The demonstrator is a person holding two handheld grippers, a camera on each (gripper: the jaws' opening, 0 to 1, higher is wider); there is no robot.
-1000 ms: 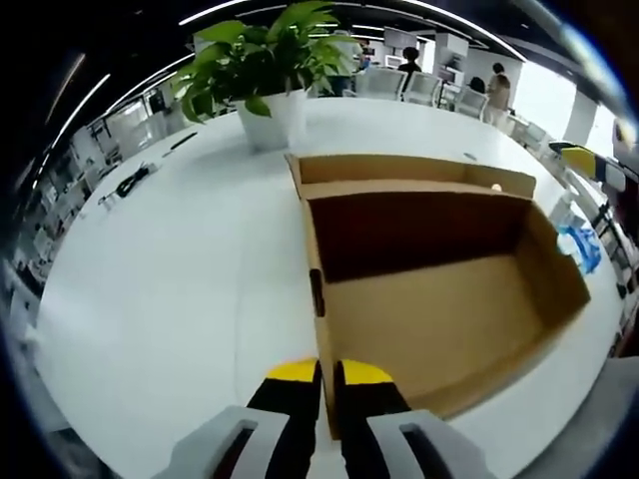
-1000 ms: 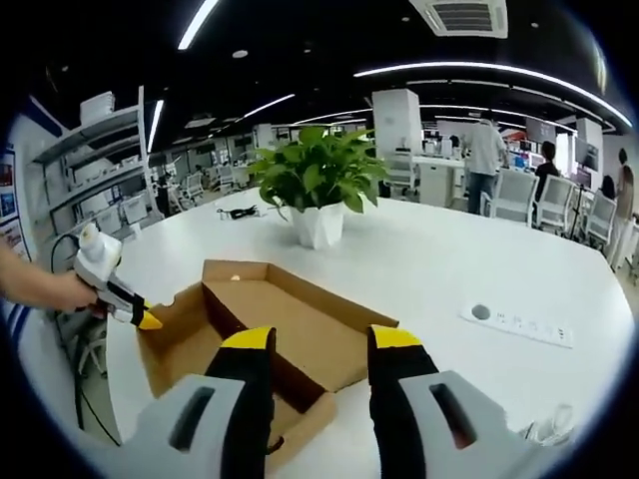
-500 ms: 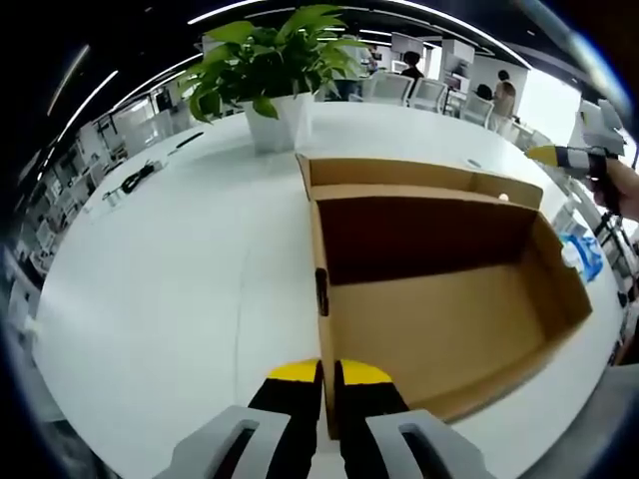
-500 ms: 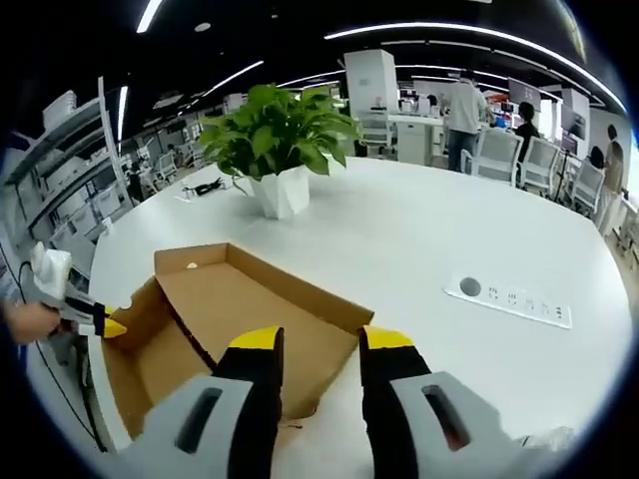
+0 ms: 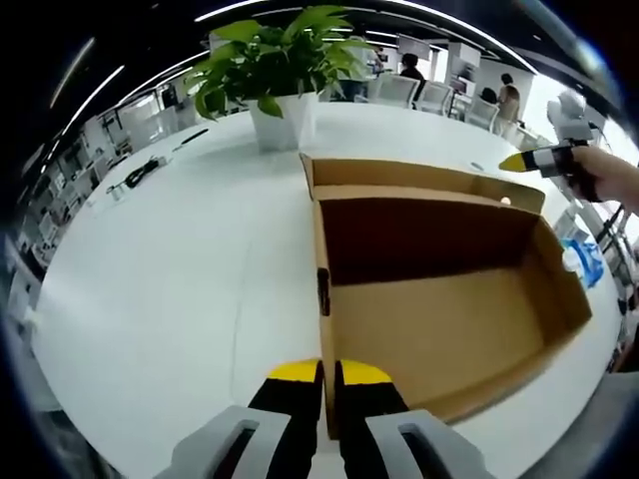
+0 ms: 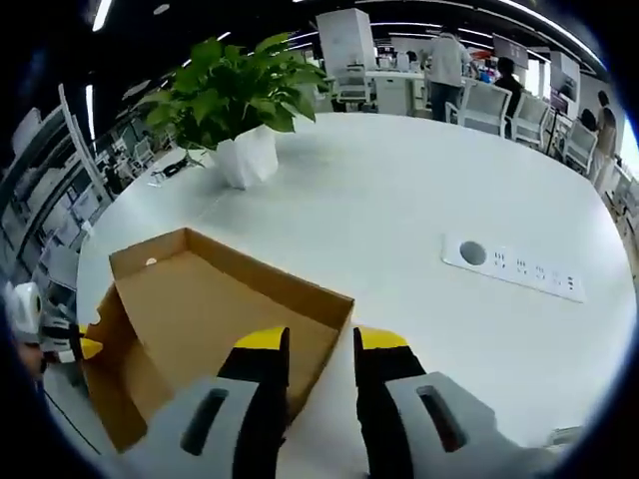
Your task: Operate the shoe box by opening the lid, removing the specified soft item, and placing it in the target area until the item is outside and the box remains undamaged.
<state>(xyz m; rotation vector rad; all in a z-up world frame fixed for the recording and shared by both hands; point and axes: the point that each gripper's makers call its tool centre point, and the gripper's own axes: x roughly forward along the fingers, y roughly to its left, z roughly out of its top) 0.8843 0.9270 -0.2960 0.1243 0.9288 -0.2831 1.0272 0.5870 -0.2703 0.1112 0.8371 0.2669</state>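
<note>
An open brown cardboard shoe box (image 5: 439, 289) lies on the round white table (image 5: 160, 279), near the table edge closest to the left gripper view, its interior showing bare cardboard with its lid folded back flat on the far side. The left gripper (image 5: 328, 377), black with yellow tips, has its 2 jaws pressed together on the box's near side wall, the thin cardboard edge running up between them. In the same view the right gripper (image 5: 519, 161) appears at the right, held in a person's hand above the box's far right corner. In the right gripper view the right gripper (image 6: 319, 341) hovers over a long wall of the box (image 6: 200, 319) with its 2 jaws a narrow gap apart, clamped on nothing. A leafy green plant in a white faceted pot (image 6: 240, 110) stands toward the table's far side, well apart from the box. A white power strip (image 6: 514, 267) lies on the table to the right of the box. The soft item cannot be made out in either view.
</note>
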